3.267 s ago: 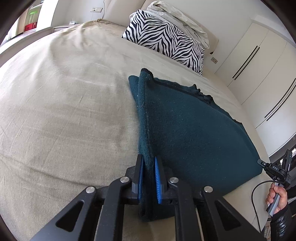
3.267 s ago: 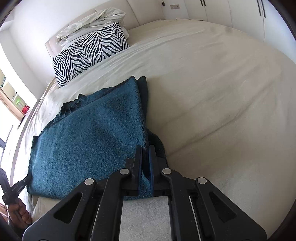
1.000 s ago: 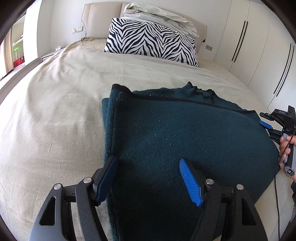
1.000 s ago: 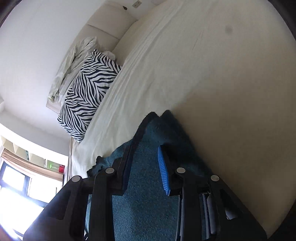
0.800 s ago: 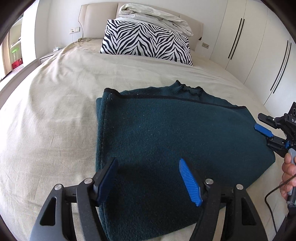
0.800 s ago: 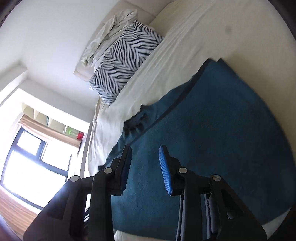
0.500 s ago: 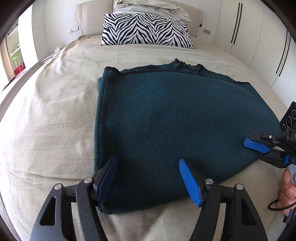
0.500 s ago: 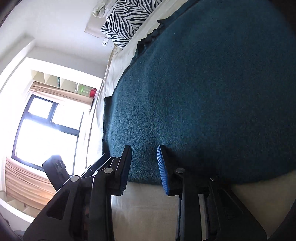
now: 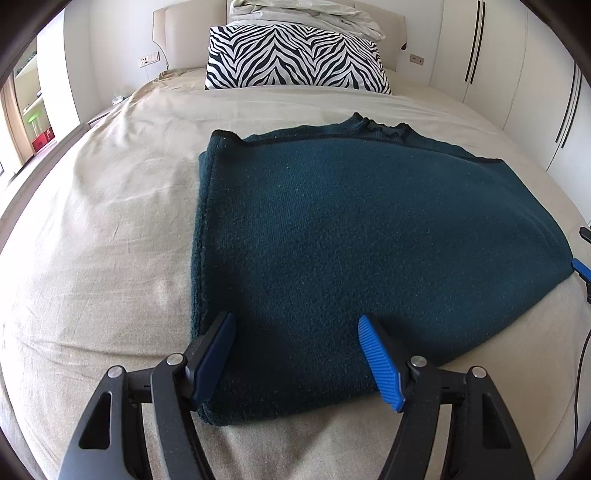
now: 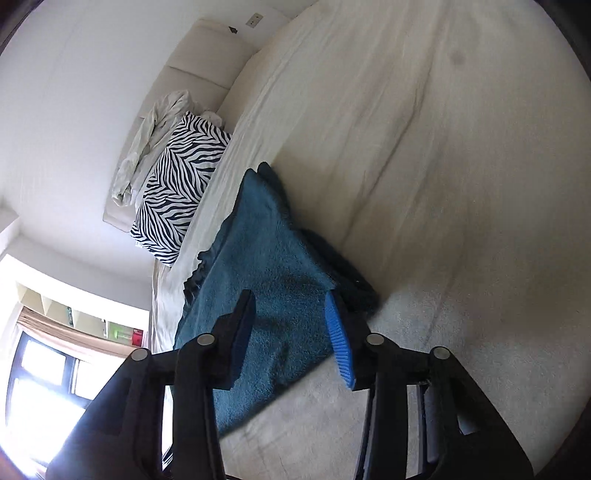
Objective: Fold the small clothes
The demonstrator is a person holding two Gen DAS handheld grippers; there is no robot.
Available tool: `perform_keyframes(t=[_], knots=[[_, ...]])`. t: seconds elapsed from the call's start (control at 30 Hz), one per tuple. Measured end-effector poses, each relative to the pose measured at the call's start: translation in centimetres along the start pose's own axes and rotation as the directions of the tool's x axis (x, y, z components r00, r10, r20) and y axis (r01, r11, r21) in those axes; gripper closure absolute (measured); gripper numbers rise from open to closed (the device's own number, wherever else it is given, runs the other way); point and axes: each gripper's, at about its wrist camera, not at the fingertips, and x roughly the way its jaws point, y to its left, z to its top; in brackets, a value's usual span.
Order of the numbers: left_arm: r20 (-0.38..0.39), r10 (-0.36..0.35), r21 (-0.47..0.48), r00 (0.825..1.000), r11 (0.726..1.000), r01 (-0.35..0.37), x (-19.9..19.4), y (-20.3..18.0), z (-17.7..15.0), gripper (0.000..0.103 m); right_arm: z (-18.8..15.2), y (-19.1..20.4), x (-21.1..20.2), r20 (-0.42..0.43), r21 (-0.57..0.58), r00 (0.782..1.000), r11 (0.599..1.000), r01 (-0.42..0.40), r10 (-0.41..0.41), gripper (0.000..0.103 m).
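A dark teal knit sweater (image 9: 351, 229) lies folded flat on the beige bed (image 9: 92, 229), its collar at the far edge. My left gripper (image 9: 295, 343) is open and empty, hovering over the sweater's near left corner. My right gripper (image 10: 291, 325) is open and empty over the sweater's near right edge (image 10: 266, 280). One blue tip of the right gripper (image 9: 581, 267) shows at the right border of the left wrist view, beside the sweater's right corner.
A zebra-print pillow (image 9: 295, 59) with a crumpled white duvet (image 9: 303, 14) on top leans on the headboard. White wardrobes (image 9: 517, 66) stand to the right of the bed. A window and shelves (image 10: 55, 339) are on the left side.
Both grippers let go of the sweater's folded edge and opened. The left pulled back toward the near edge. The right swung around and opened wider at the right edge.
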Motion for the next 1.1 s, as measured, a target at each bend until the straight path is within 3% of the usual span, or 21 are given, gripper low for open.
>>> perform_keyframes(t=[0.1, 0.23, 0.37, 0.5, 0.6, 0.73, 0.87, 1.1], knots=[[0.0, -0.003, -0.001, 1.0, 1.0, 0.003, 0.0, 0.0, 0.0, 0.031, -1.3, 3.5, -0.5, -0.042, -0.117, 0.999, 0.992, -0.039, 0.035, 0.045], [0.0, -0.005, -0.006, 1.0, 1.0, 0.005, -0.2, 0.1, 0.1, 0.031, -4.5, 8.6, 2.5, -0.154, -0.23, 0.985, 0.966, -0.115, 0.081, 0.045], [0.016, -0.03, -0.052, 0.999, 0.998, 0.031, -1.5, 1.0, 0.7, 0.032, -7.1, 10.4, 4.8, -0.232, -0.257, 0.969, 0.955, -0.146, 0.085, 0.045], [0.09, -0.04, -0.152, 0.995, 0.987, 0.054, -3.5, 4.6, 2.3, 0.031, -8.5, 11.9, 6.8, -0.277, -0.271, 0.956, 0.947, -0.171, 0.093, 0.045], [0.058, -0.128, -0.261, 0.99, 0.955, 0.139, -2.4, 8.2, 3.0, 0.03, -8.8, 12.8, 7.8, -0.303, -0.279, 0.947, 0.941, -0.193, 0.104, 0.045], [0.003, -0.288, -0.399, 0.958, 0.878, 0.266, -0.1, 10.8, 2.6, 0.031, -9.4, 14.0, 9.3, -0.35, -0.288, 0.928, 0.928, -0.238, 0.13, 0.045], [0.007, -0.343, -0.43, 0.939, 0.847, 0.313, 0.6, 10.7, 2.5, 0.031, -10.3, 15.2, 11.2, -0.415, -0.281, 0.897, 0.917, -0.285, 0.152, 0.045], [0.016, -0.433, -0.482, 0.901, 0.786, 0.386, 1.3, 10.7, 2.3, 0.031, -10.7, 14.1, 12.1, -0.431, -0.217, 0.883, 0.929, -0.3, 0.185, 0.045]])
